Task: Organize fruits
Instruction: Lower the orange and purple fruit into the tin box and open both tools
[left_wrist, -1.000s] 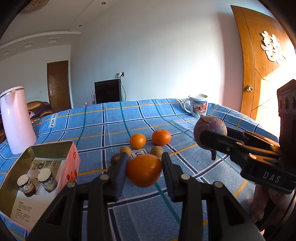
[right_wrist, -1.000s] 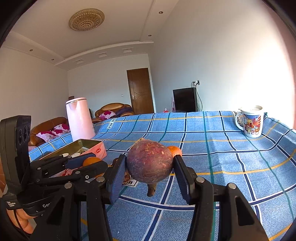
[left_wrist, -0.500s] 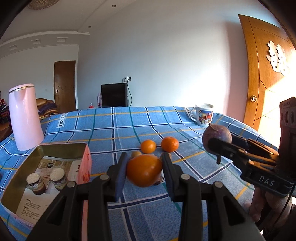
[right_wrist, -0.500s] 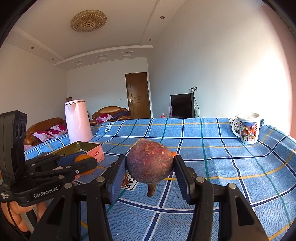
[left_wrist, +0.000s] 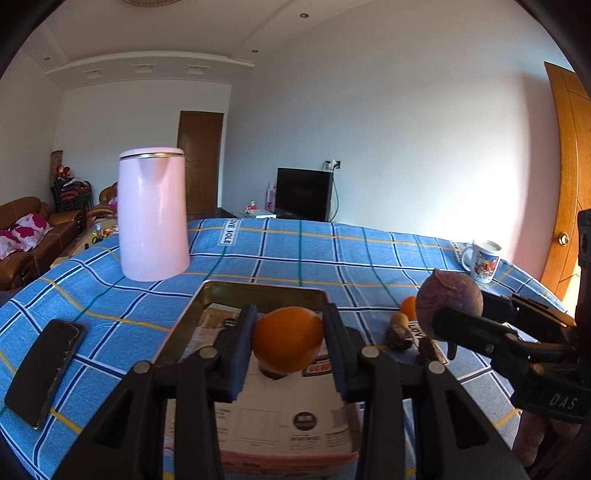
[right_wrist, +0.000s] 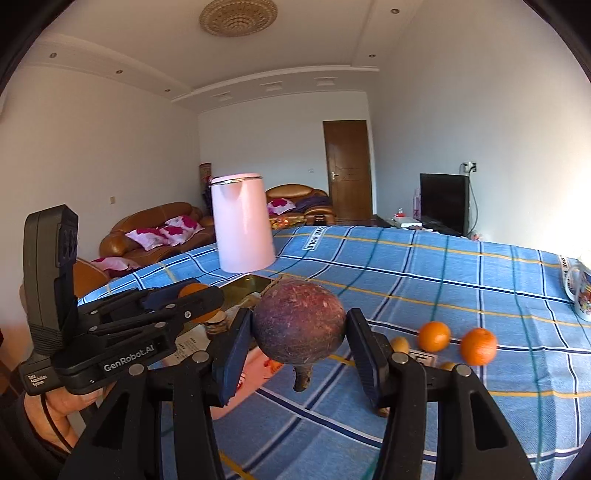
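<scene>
My left gripper (left_wrist: 288, 339) is clamped on an orange (left_wrist: 287, 338), hanging right over the open tin box (left_wrist: 207, 295) in front of it. My right gripper (right_wrist: 297, 332) is squeezing a purple, rough-skinned fruit (right_wrist: 299, 321) above the blue plaid tablecloth (right_wrist: 461, 280). Two small oranges (right_wrist: 458, 341) sit loose just right of that gripper, pink kettle (right_wrist: 242, 221) beyond.

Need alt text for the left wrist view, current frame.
The left gripper clamps an orange over an open tin box on a blue plaid tablecloth. At right, the right gripper holds a purple round fruit; a pink kettle stands behind.
</scene>
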